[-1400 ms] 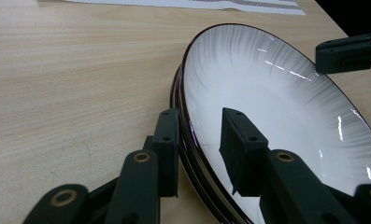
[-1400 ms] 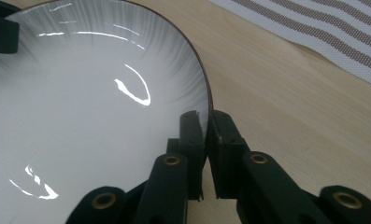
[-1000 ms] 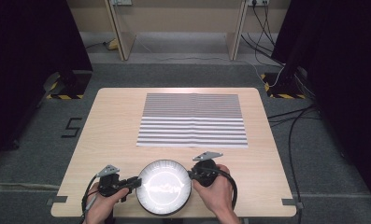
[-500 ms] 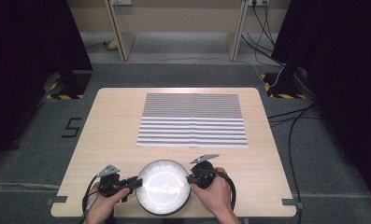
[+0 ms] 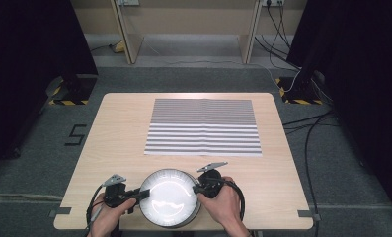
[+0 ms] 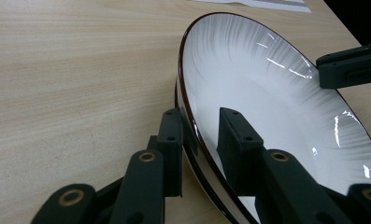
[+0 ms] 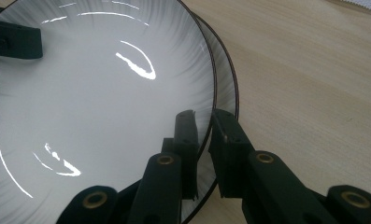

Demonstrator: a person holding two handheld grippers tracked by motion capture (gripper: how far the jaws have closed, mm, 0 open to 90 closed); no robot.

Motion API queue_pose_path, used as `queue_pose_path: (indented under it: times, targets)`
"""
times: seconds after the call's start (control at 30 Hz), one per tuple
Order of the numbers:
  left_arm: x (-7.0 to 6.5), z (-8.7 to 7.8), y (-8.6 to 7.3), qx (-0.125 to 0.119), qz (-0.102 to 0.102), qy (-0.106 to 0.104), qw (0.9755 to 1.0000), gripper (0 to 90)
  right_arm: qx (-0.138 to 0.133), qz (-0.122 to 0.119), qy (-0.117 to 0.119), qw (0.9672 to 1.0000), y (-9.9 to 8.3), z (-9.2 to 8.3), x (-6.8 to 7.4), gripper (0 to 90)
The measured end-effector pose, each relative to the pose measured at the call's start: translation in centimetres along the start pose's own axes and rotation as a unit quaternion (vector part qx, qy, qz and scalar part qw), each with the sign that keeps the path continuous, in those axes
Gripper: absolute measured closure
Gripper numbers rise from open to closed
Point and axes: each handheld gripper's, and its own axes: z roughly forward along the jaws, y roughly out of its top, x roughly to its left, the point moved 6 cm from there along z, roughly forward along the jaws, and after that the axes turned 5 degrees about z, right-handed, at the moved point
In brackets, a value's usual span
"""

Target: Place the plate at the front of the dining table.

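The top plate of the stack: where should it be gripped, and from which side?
Grip the thin dark rim of the top plate, one pad inside and one under the lip. Come in level from its two opposite sides, as the left hand-held gripper and the right hand-held gripper do. The lower plate sits close beneath, so only the edge is free.

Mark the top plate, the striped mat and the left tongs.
Top plate (image 5: pixel 170 201): high view, middle of its white well.
Striped mat (image 5: pixel 203 127): high view, centre of the sheet.
Left tongs (image 6: pixel 199 135): left gripper view, midway between the tips that straddle the plate's rim.
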Motion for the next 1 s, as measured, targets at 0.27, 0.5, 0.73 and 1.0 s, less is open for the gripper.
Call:
queue_pose_path:
  times: [0.27,0.5,0.73,1.0]
  targets:
    - [-0.14,-0.08,-0.08,-0.001,0.002,0.013,0.9999,71.2,0.003,0.013,0.014,0.9998,0.10,0.28,-0.11,80.1]
    - [-0.17,-0.13,-0.11,-0.004,-0.001,0.017,0.9998,71.5,-0.004,0.023,0.013,0.9996,0.02,0.32,0.02,77.4]
    - [-0.06,-0.21,-0.08,-0.010,-0.002,0.020,0.9998,72.5,0.012,0.033,0.024,0.9991,-0.34,0.97,0.27,75.0]
    - [-0.12,-0.34,-0.12,-0.007,-0.006,0.012,0.9999,72.4,0.022,0.045,0.040,0.9979,-0.62,0.68,0.26,73.3]
